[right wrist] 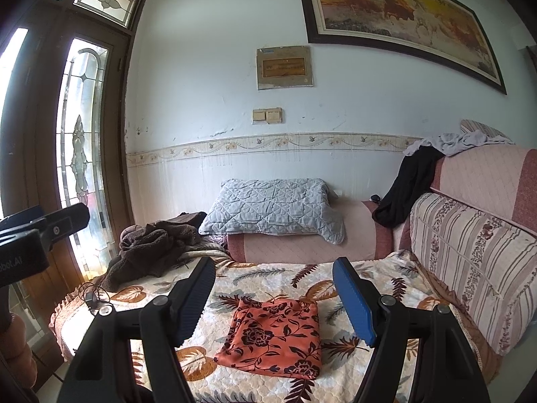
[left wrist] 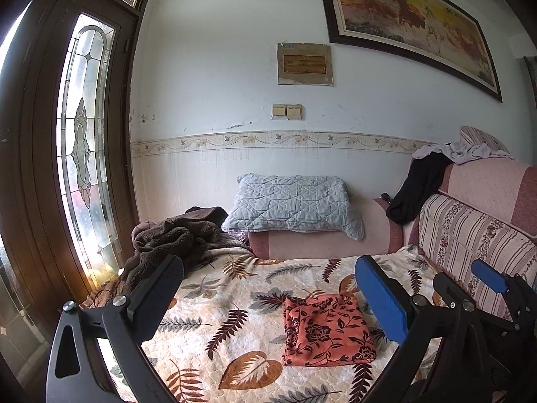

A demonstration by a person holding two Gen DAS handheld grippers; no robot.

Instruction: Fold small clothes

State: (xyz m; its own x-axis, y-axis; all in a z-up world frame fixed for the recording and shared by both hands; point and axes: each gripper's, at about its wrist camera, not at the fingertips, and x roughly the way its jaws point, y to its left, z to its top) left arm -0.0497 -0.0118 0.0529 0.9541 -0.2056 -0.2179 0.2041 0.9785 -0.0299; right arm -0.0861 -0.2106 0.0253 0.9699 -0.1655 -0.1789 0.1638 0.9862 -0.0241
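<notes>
An orange cloth with a black flower print (left wrist: pixel 327 330) (right wrist: pixel 273 337) lies folded into a flat rectangle on the leaf-patterned bedspread (left wrist: pixel 208 319) (right wrist: pixel 268 282). My left gripper (left wrist: pixel 268 288) is open, held above the bedspread on the near side of the cloth, with nothing between its fingers. My right gripper (right wrist: pixel 275 288) is also open and empty, hovering just short of the cloth. Its blue-padded fingertips (left wrist: pixel 488 278) show at the right edge of the left wrist view, and the left gripper's black body (right wrist: pixel 40 235) shows at the left of the right wrist view.
A brown fleece garment (left wrist: pixel 167 245) (right wrist: pixel 151 248) is heaped at the far left of the bed, a grey quilted pillow (left wrist: pixel 292 205) (right wrist: pixel 272 208) at the back. A striped cushion (left wrist: pixel 476 245) (right wrist: pixel 470 255) and draped black and grey clothes (left wrist: pixel 419 184) line the right. A glazed door (left wrist: pixel 87 141) stands left.
</notes>
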